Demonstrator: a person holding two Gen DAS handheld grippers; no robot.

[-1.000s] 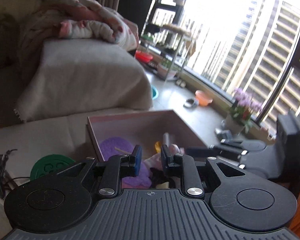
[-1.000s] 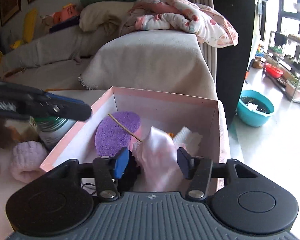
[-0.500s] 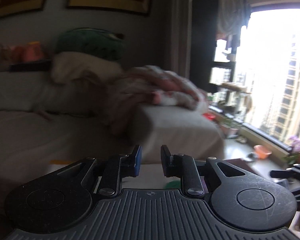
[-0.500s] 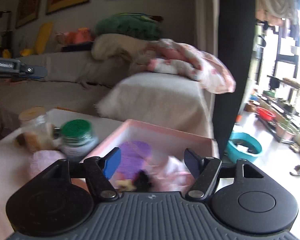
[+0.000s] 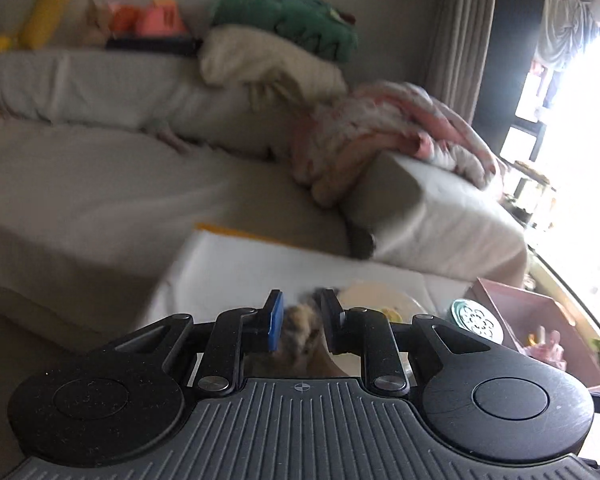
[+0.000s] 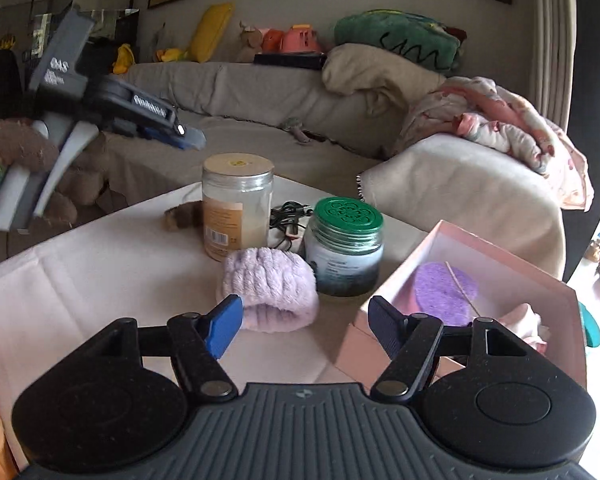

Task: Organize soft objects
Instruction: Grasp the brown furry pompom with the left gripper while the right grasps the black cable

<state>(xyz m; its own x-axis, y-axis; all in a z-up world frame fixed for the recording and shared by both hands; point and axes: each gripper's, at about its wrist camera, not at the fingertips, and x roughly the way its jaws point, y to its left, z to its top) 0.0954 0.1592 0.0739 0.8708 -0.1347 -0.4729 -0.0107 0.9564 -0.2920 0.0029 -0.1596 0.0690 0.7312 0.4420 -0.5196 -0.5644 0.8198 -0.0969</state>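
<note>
Right gripper (image 6: 305,326) spread wide, nothing between its blue-padded fingers; it hangs above the white cloth-covered table (image 6: 100,264). Left gripper (image 5: 300,326) in its own wrist view has fingers set close, a blurred brown furry object (image 5: 298,338) seen between them; contact cannot be told. From the right wrist view that gripper hovers well above the table's far left, grey body printed with white lettering, too blurred to read.

Count on table: two jars. Clear plastic jar (image 6: 238,212), cylindrical, tan flat lid, orange label with barcode, text illegible. Smaller glass jar (image 6: 346,246), green embossed lid, dark label, unreadable. One lilac wristband (image 6: 270,288), plush ribbed loop, just in front of the jars. One brown furry piece (image 6: 184,218) behind the clear jar. One tangled black cable (image 6: 290,218) between the jars.

Pink cardboard box (image 6: 500,256), rectangular, at right: one purple oval sponge (image 6: 446,292), one thin stick across it, pale pink cloth (image 6: 528,322) bunched in the near corner.
</note>
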